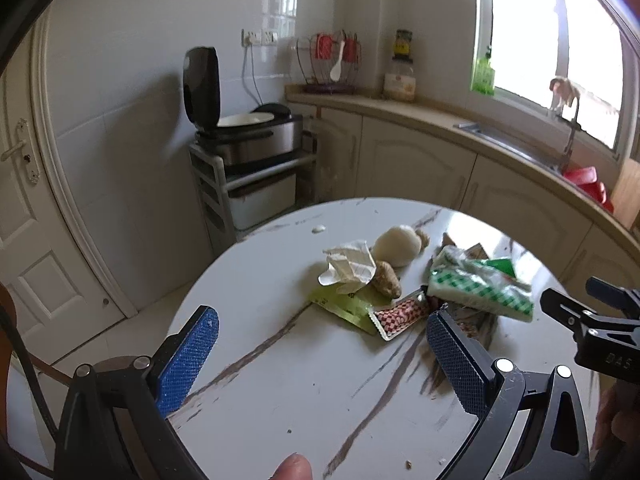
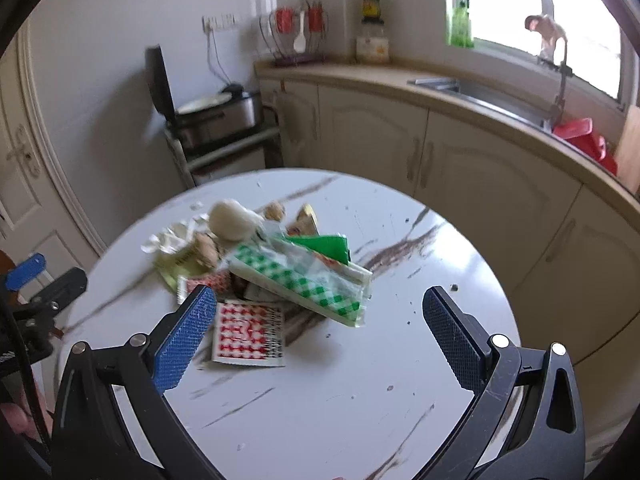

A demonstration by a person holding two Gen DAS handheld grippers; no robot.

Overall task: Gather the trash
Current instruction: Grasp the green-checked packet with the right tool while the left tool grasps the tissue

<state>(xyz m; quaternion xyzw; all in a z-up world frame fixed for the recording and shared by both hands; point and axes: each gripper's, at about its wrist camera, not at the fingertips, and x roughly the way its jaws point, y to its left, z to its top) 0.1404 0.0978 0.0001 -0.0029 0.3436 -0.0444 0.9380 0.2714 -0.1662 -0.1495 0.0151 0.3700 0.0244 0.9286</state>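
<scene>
One round marble table, trash pile; kitchen counter behind.

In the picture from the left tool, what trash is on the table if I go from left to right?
Crumpled white wrapper → red-and-white checked packet → green-and-white checked pack. The lumpy brown piece and the round white thing overlap the wrapper, so I left them out.

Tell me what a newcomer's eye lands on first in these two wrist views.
First, the heap of trash on the round marble-look table: a green-checked wrapper lies on top, a red-patterned packet at its near edge. Both grippers, left and right, hang open and empty just short of it.
</scene>
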